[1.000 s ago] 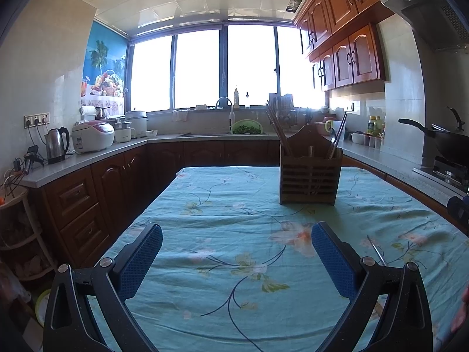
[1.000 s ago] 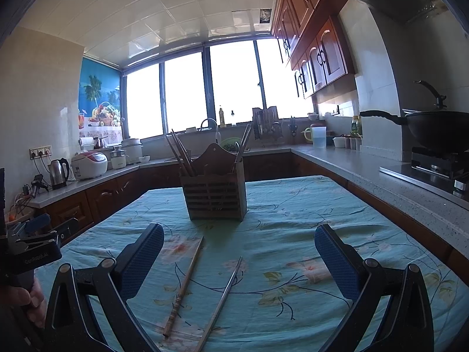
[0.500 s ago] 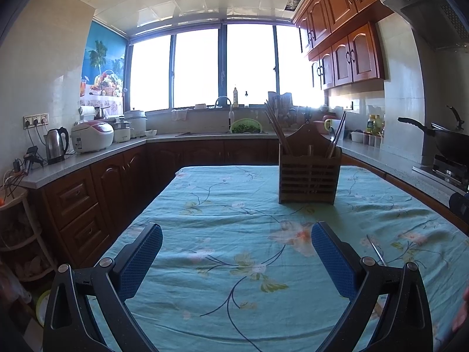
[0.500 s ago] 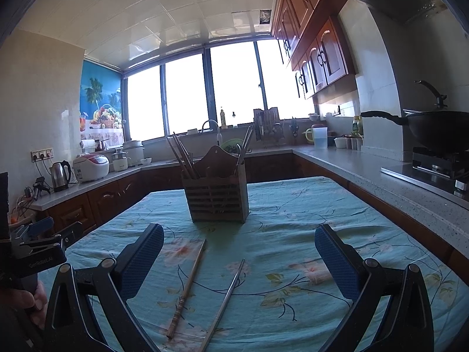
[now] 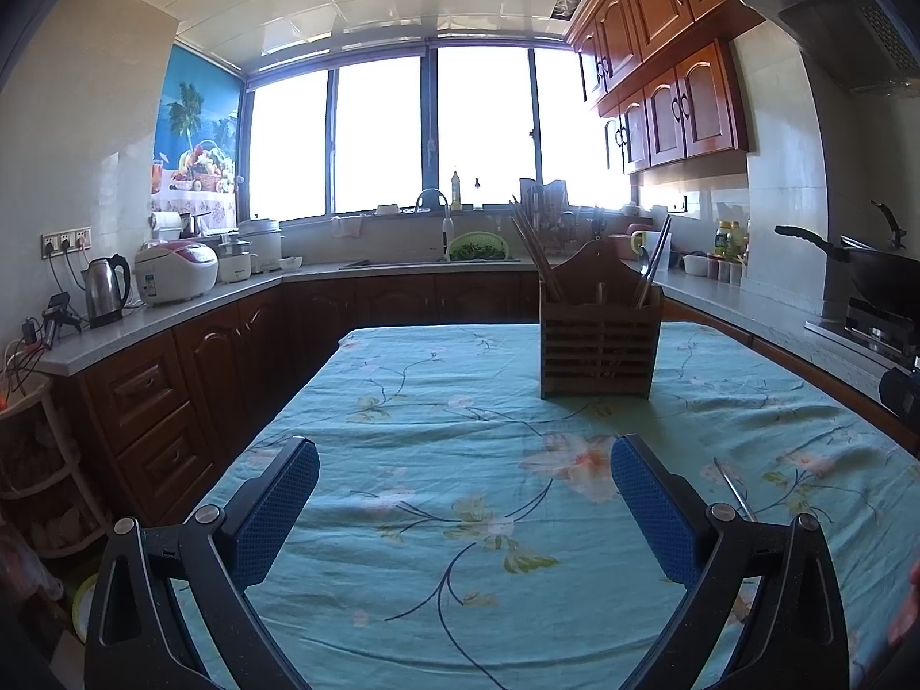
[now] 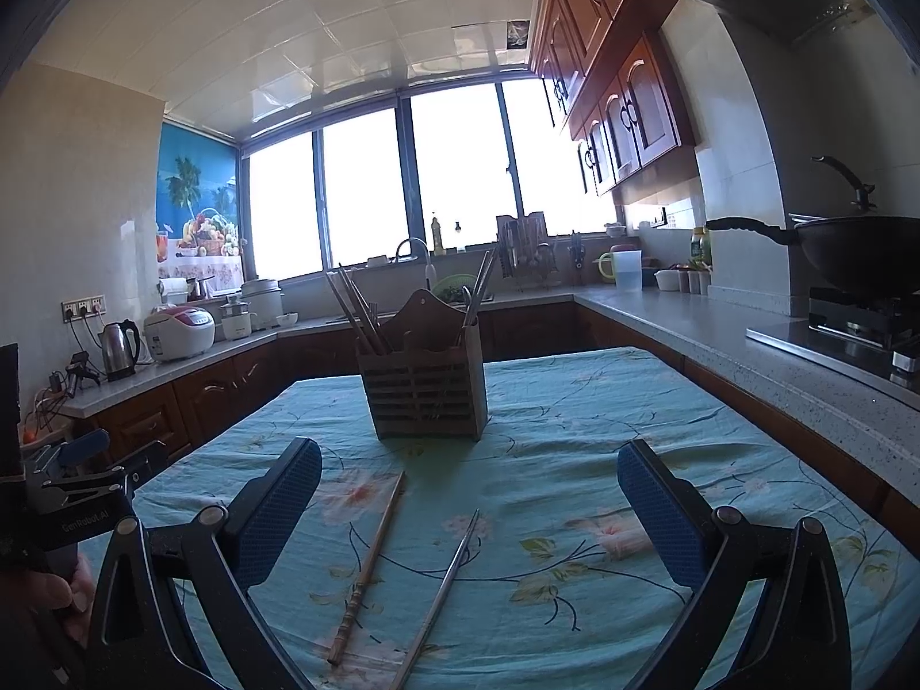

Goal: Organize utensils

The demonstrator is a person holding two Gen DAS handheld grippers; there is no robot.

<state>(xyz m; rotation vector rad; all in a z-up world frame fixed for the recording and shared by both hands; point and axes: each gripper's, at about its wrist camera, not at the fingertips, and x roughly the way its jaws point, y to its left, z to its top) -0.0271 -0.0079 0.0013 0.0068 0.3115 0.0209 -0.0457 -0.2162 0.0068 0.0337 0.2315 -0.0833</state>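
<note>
A wooden slatted utensil holder (image 6: pixel 425 388) stands on the table with chopsticks and other utensils in it; it also shows in the left wrist view (image 5: pixel 598 339). A wooden chopstick (image 6: pixel 371 563) and a metal chopstick (image 6: pixel 445 583) lie on the tablecloth, between the fingers of my right gripper (image 6: pixel 468 512), which is open, empty and above them. My left gripper (image 5: pixel 463 512) is open and empty over bare cloth. The tip of the metal chopstick (image 5: pixel 733 491) shows right of its right finger. The left gripper appears at the left edge of the right wrist view (image 6: pixel 75 494).
The table has a teal floral tablecloth (image 5: pixel 460 402). Counters run around it: kettle (image 5: pixel 106 290) and rice cooker (image 5: pixel 175 273) at left, sink (image 5: pixel 431 213) at the back, a wok (image 6: pixel 851 253) on the stove at right. Wall cabinets (image 5: pixel 661 109) hang at upper right.
The right gripper has drifted slightly, so the holder and chopsticks shifted a little right in its view. The left gripper is nearly still. Both stay open.
</note>
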